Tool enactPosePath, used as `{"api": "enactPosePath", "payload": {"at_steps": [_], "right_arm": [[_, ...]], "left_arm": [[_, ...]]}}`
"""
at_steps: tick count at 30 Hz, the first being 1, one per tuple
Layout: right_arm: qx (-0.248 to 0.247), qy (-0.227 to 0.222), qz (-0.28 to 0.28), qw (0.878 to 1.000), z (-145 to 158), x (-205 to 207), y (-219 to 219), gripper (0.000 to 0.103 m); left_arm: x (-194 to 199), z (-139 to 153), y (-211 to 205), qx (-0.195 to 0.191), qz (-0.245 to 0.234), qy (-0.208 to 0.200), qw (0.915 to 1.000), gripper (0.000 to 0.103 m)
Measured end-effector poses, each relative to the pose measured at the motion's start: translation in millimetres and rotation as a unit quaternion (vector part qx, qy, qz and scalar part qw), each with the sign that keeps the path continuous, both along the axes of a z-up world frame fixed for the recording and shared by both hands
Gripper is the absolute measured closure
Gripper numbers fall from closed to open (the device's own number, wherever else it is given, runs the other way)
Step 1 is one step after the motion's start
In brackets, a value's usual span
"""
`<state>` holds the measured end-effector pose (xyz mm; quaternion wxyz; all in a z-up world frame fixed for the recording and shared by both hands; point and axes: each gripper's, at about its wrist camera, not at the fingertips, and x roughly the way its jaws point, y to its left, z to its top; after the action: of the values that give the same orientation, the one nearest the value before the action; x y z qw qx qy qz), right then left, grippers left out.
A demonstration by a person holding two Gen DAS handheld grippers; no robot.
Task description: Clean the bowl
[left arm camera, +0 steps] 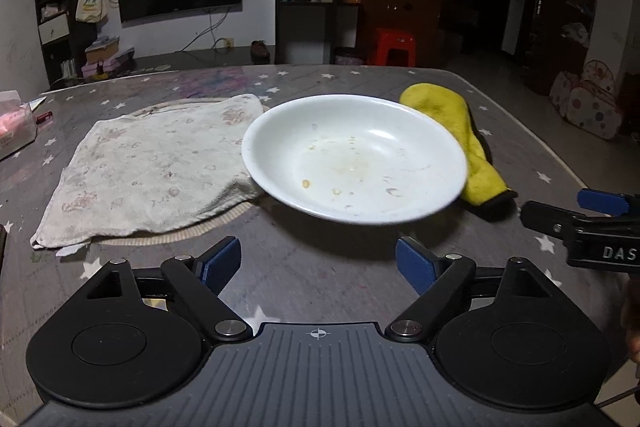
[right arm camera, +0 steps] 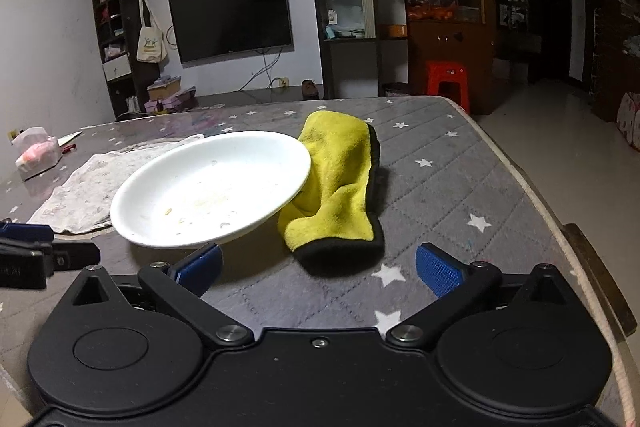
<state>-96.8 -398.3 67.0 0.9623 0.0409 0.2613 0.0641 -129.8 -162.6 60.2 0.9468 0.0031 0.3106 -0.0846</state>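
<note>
Bowl (left arm camera: pixel 354 159) (crumbs inside) rests on yellow cloth (right arm camera: pixel 336 187); both grippers' fingers (left arm camera: pixel 416 265) released.

A grey star-patterned table (left arm camera: pixel 320 267) carries a white bowl (left arm camera: pixel 354 157) near its middle. A pale towel (left arm camera: pixel 152 167) lies toward the left edge, a yellow cloth (right arm camera: pixel 340 183) toward the right, a tissue pack (right arm camera: pixel 38 153) at the far left corner.
</note>
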Motion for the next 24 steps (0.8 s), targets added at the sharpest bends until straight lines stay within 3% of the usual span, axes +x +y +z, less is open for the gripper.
{"api": "enactPosePath", "payload": {"at_steps": [6, 18, 24], "right_arm": [[0.006, -0.006, -0.013, 1.0, -1.0, -14.8, 7.7, 0.0], [0.035, -0.015, -0.015, 0.999, -6.0, -44.4, 17.2, 0.0], [0.022, -0.026, -0.014, 0.999, -5.5, -60.7, 24.6, 0.0]], "left_arm": [[-14.7, -3.3, -0.1, -0.012, 0.003, -0.007, 0.9999, 0.014], [-41.6, -14.7, -6.0, 0.01, 0.009, -0.008, 0.9999, 0.013], [-58.7, -19.8, -5.1, -0.015, 0.001, 0.008, 0.9999, 0.013]]}}
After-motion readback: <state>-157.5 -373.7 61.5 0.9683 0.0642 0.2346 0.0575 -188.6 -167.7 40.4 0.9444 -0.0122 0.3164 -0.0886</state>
